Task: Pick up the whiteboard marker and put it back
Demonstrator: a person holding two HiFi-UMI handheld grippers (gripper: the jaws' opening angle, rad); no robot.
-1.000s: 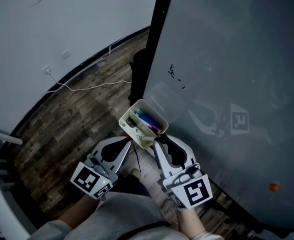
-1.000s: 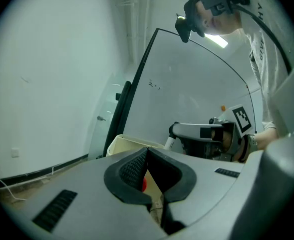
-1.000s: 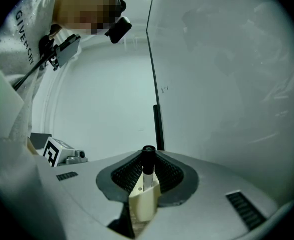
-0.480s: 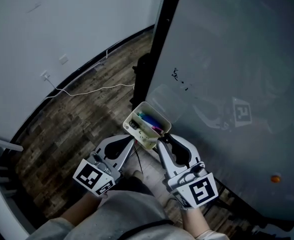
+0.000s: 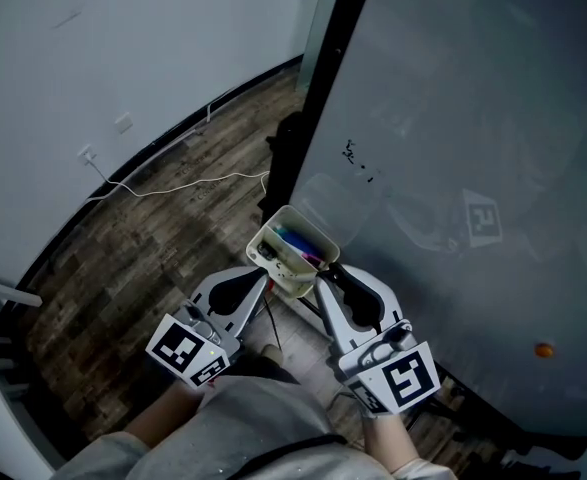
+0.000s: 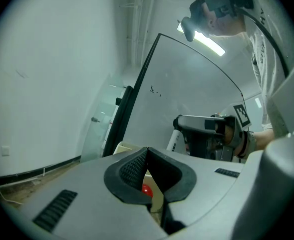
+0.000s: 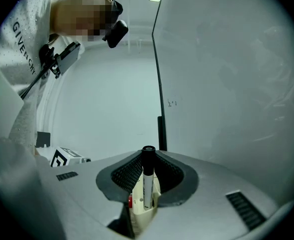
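Clamped narrow on the whiteboard marker, the right gripper has its jaws pinching the black cap. The white barrel runs down toward 6 o'clock in that gripper's own view. The barrel's lower end sits over a cream tray, though I cannot tell whether it touches. A small red object shows just at 9 o'clock of the barrel's lower end. On the other side, the left gripper has its jaws pressed fully together with nothing between them, the dark ribbed pads meeting along a thin seam. Past that seam I see the same cream tray and the red spot at 6 o'clock. From the head view the two grippers sit side by side, both tips pointing toward 12 o'clock at the tray, which hangs just beyond them and carries a few coloured markers. The tray sits against the lower edge of a large grey whiteboard that fills everything from 12 to 4 o'clock. The board's black frame rises toward 12 o'clock, and a few small dark scribbles lie near that frame. An orange dot sits on the board at about 4 o'clock. Toward 9 and 10 o'clock lies a wood-plank floor with a white cable trailing across it, bounded by a pale wall.
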